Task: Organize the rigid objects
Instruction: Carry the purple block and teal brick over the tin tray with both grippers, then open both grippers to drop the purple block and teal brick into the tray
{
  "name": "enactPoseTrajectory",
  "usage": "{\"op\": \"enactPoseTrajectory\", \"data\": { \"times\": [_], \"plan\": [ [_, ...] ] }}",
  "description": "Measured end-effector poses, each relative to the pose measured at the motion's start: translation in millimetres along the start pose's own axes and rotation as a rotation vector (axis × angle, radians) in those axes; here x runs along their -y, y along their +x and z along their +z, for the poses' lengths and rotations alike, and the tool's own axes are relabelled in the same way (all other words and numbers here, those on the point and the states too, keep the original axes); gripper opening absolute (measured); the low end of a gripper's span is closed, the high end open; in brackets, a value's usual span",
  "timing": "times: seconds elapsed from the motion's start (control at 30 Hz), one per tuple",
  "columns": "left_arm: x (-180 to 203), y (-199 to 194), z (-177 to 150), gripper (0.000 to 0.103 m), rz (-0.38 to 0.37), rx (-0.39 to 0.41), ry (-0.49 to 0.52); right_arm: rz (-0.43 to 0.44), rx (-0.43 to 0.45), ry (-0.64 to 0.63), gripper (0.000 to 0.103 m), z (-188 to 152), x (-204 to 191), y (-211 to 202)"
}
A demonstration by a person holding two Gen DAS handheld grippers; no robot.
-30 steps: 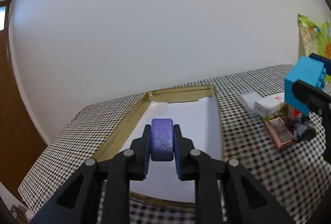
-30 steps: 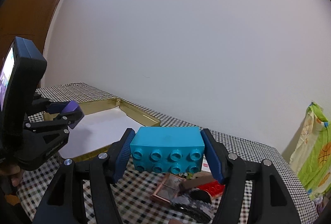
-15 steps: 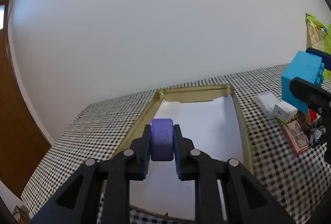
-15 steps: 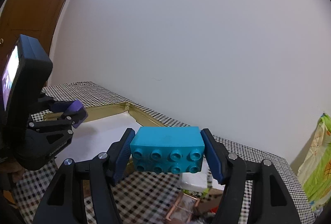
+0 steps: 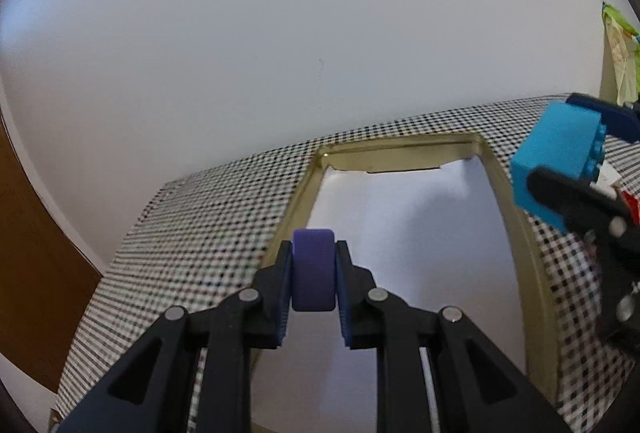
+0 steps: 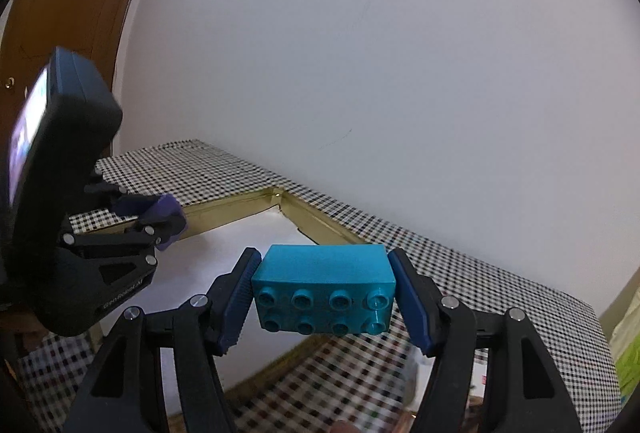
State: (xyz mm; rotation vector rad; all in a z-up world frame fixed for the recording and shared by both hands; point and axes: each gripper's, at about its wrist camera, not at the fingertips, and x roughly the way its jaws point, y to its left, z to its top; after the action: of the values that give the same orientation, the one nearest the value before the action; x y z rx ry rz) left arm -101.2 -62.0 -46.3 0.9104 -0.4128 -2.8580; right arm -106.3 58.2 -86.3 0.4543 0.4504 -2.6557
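Right wrist view: the teal brick (image 6: pixel 325 289) sits clamped between the right gripper (image 6: pixel 325 297) jaws, above the gold tray (image 6: pixel 316 219). The left gripper (image 5: pixel 313 275) pinches a purple block (image 5: pixel 313 269) over the tray's left rim. Risk: the grippers, close together, could collide, knocking either piece loose.

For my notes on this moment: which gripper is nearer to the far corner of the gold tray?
Right. The right gripper, with the blue brick, hangs by the gold tray's far right rim. The left gripper, with the purple piece, is over its near left edge.
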Motion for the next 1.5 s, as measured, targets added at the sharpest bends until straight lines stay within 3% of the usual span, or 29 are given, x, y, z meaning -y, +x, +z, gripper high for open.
{"op": "enactPoseTrajectory", "data": {
  "times": [0.47, 0.93, 1.27, 1.3, 1.5],
  "plan": [
    [-2.4, 41.7, 24.9, 0.018, 0.054, -0.086, 0.145, 0.051, -0.118, 0.027, 0.067, 7.3, -9.2, 57.0],
    [0.7, 63.5, 32.0, 0.021, 0.039, -0.156, 0.170, 0.059, -0.168, 0.048, 0.067, 0.2, -11.2, 92.1],
    [4.9, 57.5, 35.7, 0.022, 0.048, -0.147, 0.183, 0.060, -0.168, 0.061, 0.067, -1.2, -12.3, 92.6],
    [5.5, 56.7, 35.0, 0.023, 0.050, -0.145, 0.184, 0.052, -0.170, 0.062, 0.067, -1.4, -12.1, 93.1],
    [5.2, 54.3, 36.4, 0.055, 0.056, -0.118, 0.182, 0.052, -0.166, 0.070, 0.068, 0.6, -9.6, 79.5]
  ]
}}
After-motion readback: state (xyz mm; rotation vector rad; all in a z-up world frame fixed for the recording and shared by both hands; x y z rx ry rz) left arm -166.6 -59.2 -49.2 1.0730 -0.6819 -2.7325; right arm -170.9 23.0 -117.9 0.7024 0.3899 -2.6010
